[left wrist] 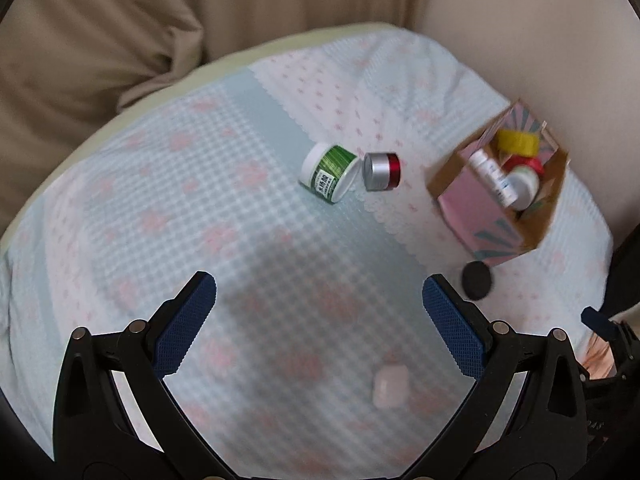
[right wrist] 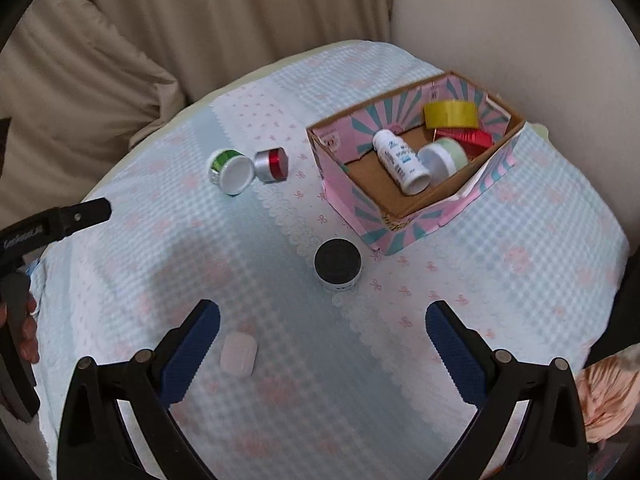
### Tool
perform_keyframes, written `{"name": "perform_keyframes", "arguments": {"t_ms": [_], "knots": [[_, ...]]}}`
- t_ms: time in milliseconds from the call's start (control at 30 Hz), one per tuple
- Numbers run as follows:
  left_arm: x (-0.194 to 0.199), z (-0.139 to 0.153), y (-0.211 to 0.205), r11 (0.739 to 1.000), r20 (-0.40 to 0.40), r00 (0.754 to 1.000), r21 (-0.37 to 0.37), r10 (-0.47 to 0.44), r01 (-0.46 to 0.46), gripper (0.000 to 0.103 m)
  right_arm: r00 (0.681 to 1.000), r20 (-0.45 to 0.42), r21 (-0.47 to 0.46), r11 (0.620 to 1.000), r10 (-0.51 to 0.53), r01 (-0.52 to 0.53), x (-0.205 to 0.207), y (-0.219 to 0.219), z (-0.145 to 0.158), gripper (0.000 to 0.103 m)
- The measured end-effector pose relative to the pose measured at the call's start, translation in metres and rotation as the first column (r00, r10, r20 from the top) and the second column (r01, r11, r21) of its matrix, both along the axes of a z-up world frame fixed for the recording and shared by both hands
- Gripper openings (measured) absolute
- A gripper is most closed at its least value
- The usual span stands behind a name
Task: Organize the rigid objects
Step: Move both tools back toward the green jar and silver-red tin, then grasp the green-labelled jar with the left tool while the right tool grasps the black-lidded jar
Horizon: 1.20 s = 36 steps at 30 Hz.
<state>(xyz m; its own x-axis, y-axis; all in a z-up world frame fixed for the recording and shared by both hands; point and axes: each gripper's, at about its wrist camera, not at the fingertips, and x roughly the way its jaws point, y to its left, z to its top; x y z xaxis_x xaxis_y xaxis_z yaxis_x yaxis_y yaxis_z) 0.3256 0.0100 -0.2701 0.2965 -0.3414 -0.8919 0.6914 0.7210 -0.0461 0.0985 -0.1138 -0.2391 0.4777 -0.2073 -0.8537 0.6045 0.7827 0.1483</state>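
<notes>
A pink and teal cardboard box [right wrist: 400, 224] [left wrist: 472, 208] stands at the right of the table. It holds a yellow tape roll [right wrist: 450, 114], a white bottle [right wrist: 400, 160], a pale green jar [right wrist: 444, 158] and a red item [right wrist: 468, 138]. A green-labelled jar [left wrist: 330, 172] [right wrist: 230, 170] and a silver and red jar [left wrist: 382, 171] [right wrist: 272, 165] lie on their sides mid-table. A black-lidded jar [right wrist: 338, 264] [left wrist: 476, 280] stands near the box. A small white case [right wrist: 239, 354] [left wrist: 391, 386] lies near me. My left gripper [left wrist: 320, 320] and right gripper [right wrist: 322, 344] are open and empty above the cloth.
A light blue and pink checked cloth [left wrist: 160, 220] covers the round table. Beige curtains [right wrist: 180, 20] hang behind. The left gripper's arm [right wrist: 52, 224] shows at the left edge of the right wrist view.
</notes>
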Motion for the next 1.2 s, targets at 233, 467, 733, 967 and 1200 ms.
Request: {"name": "perform_keyframes", "arguments": {"t_ms": [233,467,733,967,1200], "knots": [[0.043,-0.068,-0.066,0.983,0.034,0.984,0.067,-0.173,0.171,0.103,0.992,-0.018,-0.013,0.992,-0.124,0.124,0.025,-0.013,-0.062,0.103],[0.072,-0.113,-0.114,0.955,0.057,0.956,0.083,-0.289,0.284,0.102,0.988,-0.047,-0.053,0.989,-0.144,0.142,0.050,-0.023,-0.107,0.103],[0.095,-0.148,-0.140,0.935,0.046,0.937,0.094,-0.346,0.341,0.085,0.986,-0.061,-0.094,0.984,-0.157,0.151,0.073,-0.035,-0.143,0.096],[0.103,-0.157,-0.150,0.934,0.037,0.936,0.087,-0.350,0.346,0.062,0.987,-0.075,-0.107,0.985,-0.140,0.132,0.081,-0.039,-0.153,0.071],[0.101,-0.155,-0.152,0.938,0.059,0.938,0.088,-0.342,0.336,0.055,0.991,-0.079,-0.096,0.990,-0.111,0.104,0.082,-0.044,-0.153,0.053]]}}
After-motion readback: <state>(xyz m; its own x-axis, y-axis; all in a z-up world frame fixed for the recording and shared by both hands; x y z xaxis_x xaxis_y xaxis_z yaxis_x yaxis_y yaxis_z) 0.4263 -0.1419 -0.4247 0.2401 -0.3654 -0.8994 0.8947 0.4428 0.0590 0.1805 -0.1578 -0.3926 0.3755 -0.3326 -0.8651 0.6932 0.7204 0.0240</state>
